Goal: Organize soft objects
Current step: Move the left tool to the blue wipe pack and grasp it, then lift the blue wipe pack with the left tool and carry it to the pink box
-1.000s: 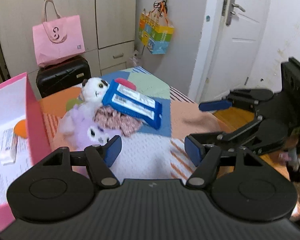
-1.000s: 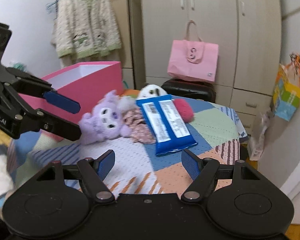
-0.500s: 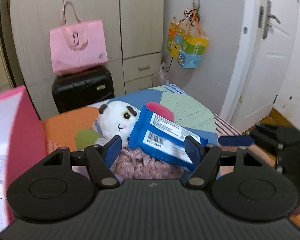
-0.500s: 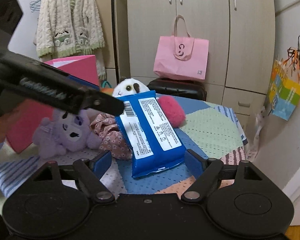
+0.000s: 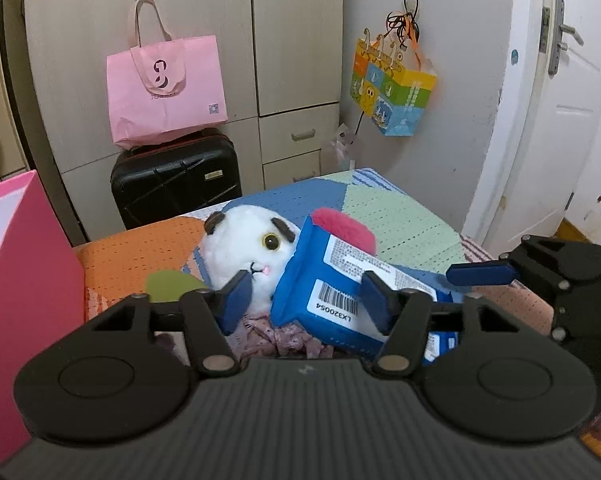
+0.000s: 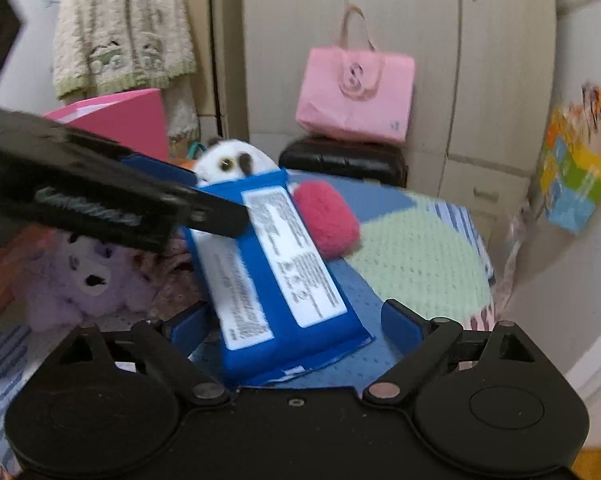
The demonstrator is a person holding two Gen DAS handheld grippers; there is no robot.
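Observation:
A blue wipes pack (image 5: 336, 280) (image 6: 276, 272) lies tilted on a pile of soft things on the patchwork table. Under it are a white panda plush (image 5: 248, 244) (image 6: 232, 164), a pink fuzzy toy (image 5: 344, 228) (image 6: 328, 216), floral cloth (image 5: 276, 336) and a purple plush (image 6: 84, 280). My left gripper (image 5: 306, 302) is open, its fingers on either side of the pack's near end. My right gripper (image 6: 296, 330) is open, straddling the pack's other end. The left gripper's arm (image 6: 100, 196) crosses the right wrist view.
A pink open box (image 5: 16, 280) (image 6: 112, 120) stands at the table's left. Behind are a black suitcase (image 5: 176, 176) with a pink bag (image 5: 164, 88), cupboards, a colourful hanging bag (image 5: 392, 88) and a white door (image 5: 560, 100).
Both grippers have moved in toward the pile. The blue pack now lies between the fingers of each gripper. Both stay open.

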